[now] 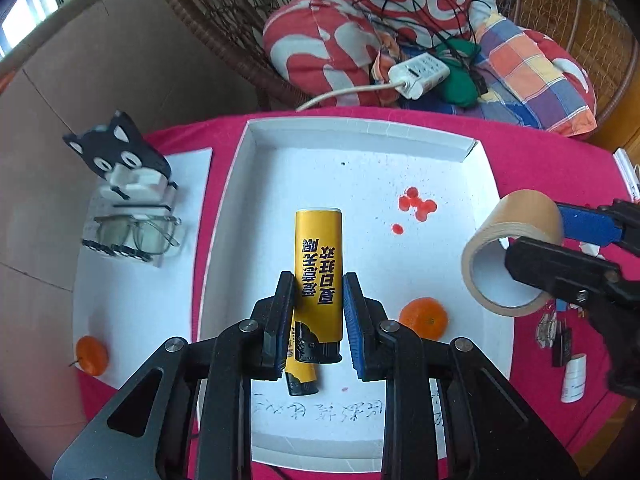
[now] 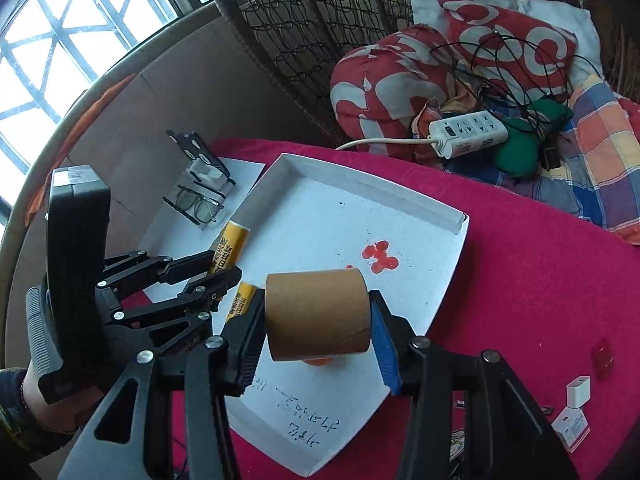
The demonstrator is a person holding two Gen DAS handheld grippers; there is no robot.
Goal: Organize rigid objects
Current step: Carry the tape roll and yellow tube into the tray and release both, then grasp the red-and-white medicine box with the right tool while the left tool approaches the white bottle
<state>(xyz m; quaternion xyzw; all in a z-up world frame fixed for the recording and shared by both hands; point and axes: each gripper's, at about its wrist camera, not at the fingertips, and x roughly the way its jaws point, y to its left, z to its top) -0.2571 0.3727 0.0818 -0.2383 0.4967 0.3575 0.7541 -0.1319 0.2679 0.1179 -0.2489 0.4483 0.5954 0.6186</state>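
My left gripper [image 1: 318, 280] is shut on a yellow lighter [image 1: 318, 264] with black lettering, held lengthwise above the white tray [image 1: 360, 132]. A second yellow lighter [image 1: 301, 376] lies on the tray floor just below it. My right gripper [image 2: 317, 300] is shut on a brown tape roll [image 2: 318, 314], pads on its two flat ends, hovering over the tray's near half. In the left wrist view the roll [image 1: 508, 248] hangs at the tray's right edge. A tangerine [image 1: 424, 318] sits in the tray, mostly hidden under the roll in the right wrist view.
Another tangerine [image 1: 92, 354] and a cat-shaped stand with glasses [image 1: 128, 216] rest on white paper left of the tray. Red stains [image 1: 416, 204] mark the tray floor. Small white boxes [image 2: 578, 390] lie on the red cloth at right. Cushions and a power strip [image 2: 466, 136] sit behind.
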